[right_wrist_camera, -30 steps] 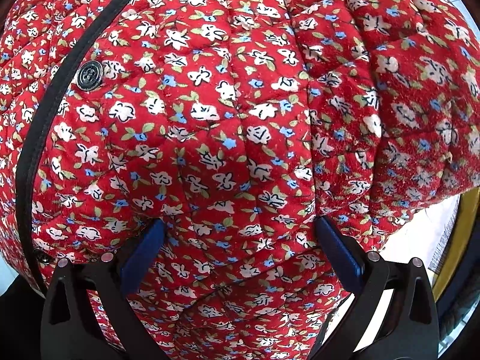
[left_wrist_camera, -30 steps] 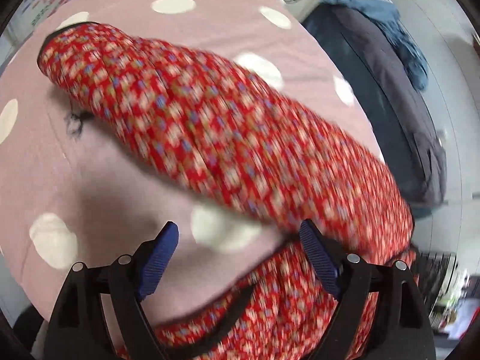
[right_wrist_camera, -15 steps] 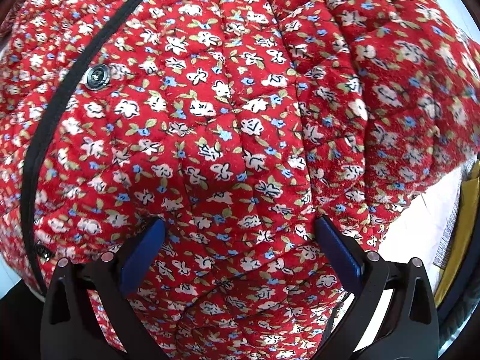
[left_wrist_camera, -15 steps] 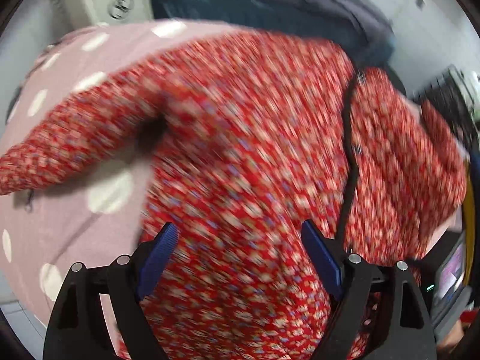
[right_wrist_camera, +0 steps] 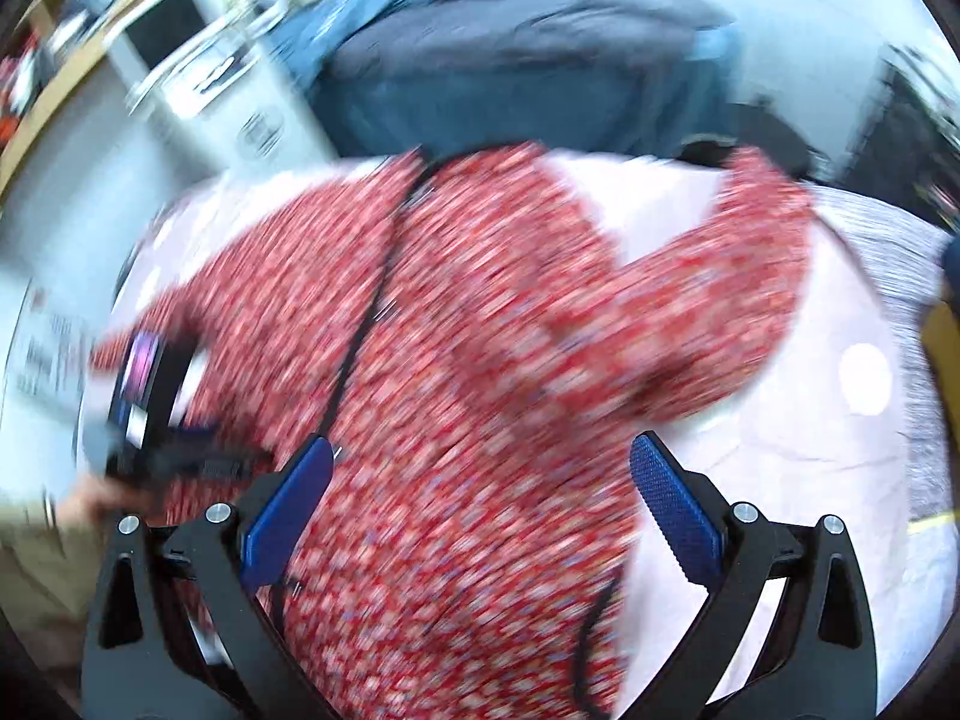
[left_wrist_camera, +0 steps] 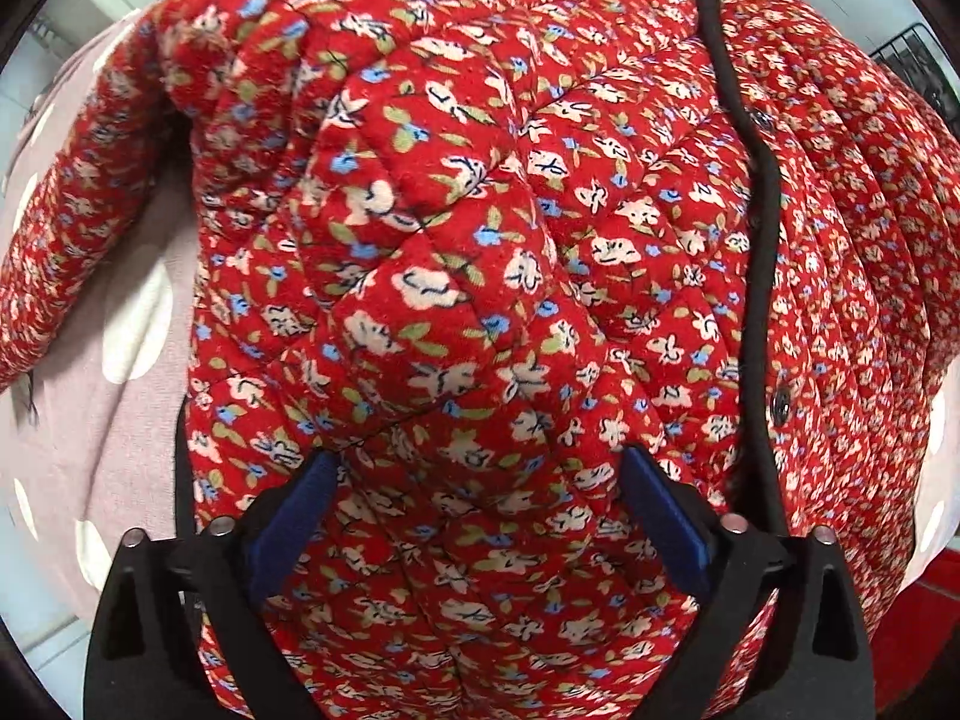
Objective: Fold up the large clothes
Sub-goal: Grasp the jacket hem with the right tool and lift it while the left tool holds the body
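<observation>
Now the red jacket (left_wrist_camera: 480,276) lies spread on the pink sheet (left_wrist_camera: 90,420) with white dots. In the left wrist view it fills almost the whole picture. Its black edge (left_wrist_camera: 756,192) runs from 1 o'clock down to 5 o'clock, with a dark button (left_wrist_camera: 781,401) on it at 4 o'clock. One sleeve (left_wrist_camera: 72,228) sticks out toward 9 o'clock. The left gripper (left_wrist_camera: 480,480) points down at the jacket. Its blue pads (left_wrist_camera: 288,528) stand wide apart and have just been opening more. The puffy cloth bulges up between them, but they do not squeeze it.

The right wrist view is blurry. The right gripper (right_wrist_camera: 480,474) is up above the jacket (right_wrist_camera: 480,360), with its pads (right_wrist_camera: 672,510) wide apart and nothing held. The other sleeve (right_wrist_camera: 720,300) lies out toward 2 o'clock. A dark blue coat (right_wrist_camera: 516,72) sits past the sheet at 12 o'clock. The left gripper (right_wrist_camera: 156,420) shows at 9 o'clock, on the jacket.
</observation>
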{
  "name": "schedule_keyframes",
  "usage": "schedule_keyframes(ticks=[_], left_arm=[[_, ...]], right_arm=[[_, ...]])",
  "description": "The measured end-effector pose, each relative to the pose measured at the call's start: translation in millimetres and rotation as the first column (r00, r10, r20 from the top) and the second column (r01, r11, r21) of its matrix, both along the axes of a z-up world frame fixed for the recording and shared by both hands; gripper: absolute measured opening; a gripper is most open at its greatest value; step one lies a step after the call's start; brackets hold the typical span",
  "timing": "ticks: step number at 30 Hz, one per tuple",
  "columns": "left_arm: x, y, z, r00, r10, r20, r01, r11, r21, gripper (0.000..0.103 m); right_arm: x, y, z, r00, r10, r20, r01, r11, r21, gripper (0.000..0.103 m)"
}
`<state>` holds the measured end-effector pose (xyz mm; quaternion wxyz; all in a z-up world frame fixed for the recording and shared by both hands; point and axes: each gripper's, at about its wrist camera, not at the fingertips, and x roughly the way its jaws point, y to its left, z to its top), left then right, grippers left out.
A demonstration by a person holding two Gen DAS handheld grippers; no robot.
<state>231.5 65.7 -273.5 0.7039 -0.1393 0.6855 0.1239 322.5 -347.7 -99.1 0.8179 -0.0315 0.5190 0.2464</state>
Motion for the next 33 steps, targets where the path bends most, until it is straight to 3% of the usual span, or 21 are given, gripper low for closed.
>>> schedule_keyframes(ticks=[2,4,9,16,22,25,27,29,32,33], left_arm=[[15,-4,-14,1.0,0.003,-0.017,-0.003,1.0,-0.001,0.097],[17,-4,-22,0.999,-0.018,-0.033,0.018,1.0,0.01,0.097],[14,-4,-29,0.998,-0.028,-0.056,0.029,1.0,0.01,0.098],[20,-3,-37,0.996,-0.037,-0.076,0.039,0.999,0.012,0.098],[20,-4,-36,0.997,-0.031,-0.078,0.032,0.999,0.021,0.098],[19,-5,-35,0.996,-0.03,-0.08,0.032,0.999,0.027,0.098],[18,-5,-33,0.996,-0.027,-0.085,0.029,0.999,0.031,0.098],[17,-5,-30,0.996,-0.026,-0.089,0.029,0.999,0.034,0.098],[18,-5,-31,0.996,-0.026,-0.089,0.029,0.999,0.034,0.098],[18,-5,-31,0.996,-0.027,-0.087,0.03,0.999,0.035,0.098]], right_arm=[[27,-24,5,0.994,-0.11,-0.004,0.11,0.994,0.006,0.098],[56,-60,8,0.969,-0.247,-0.01,0.247,0.969,0.006,0.098],[119,-122,0,0.892,-0.439,-0.108,0.443,0.897,0.011,0.098],[172,-139,-46,0.836,-0.516,-0.189,0.517,0.855,-0.046,0.098],[205,-129,-76,0.788,-0.533,-0.307,0.574,0.817,0.056,0.098],[220,-109,-79,0.804,-0.511,-0.304,0.548,0.835,0.045,0.098],[232,-86,-91,0.826,-0.452,-0.335,0.478,0.878,-0.007,0.098],[236,-70,-107,0.831,-0.41,-0.376,0.417,0.906,-0.067,0.088],[233,-50,-124,0.844,-0.37,-0.388,0.345,0.929,-0.135,0.052],[230,-48,-121,0.857,-0.356,-0.374,0.336,0.934,-0.12,0.032]])
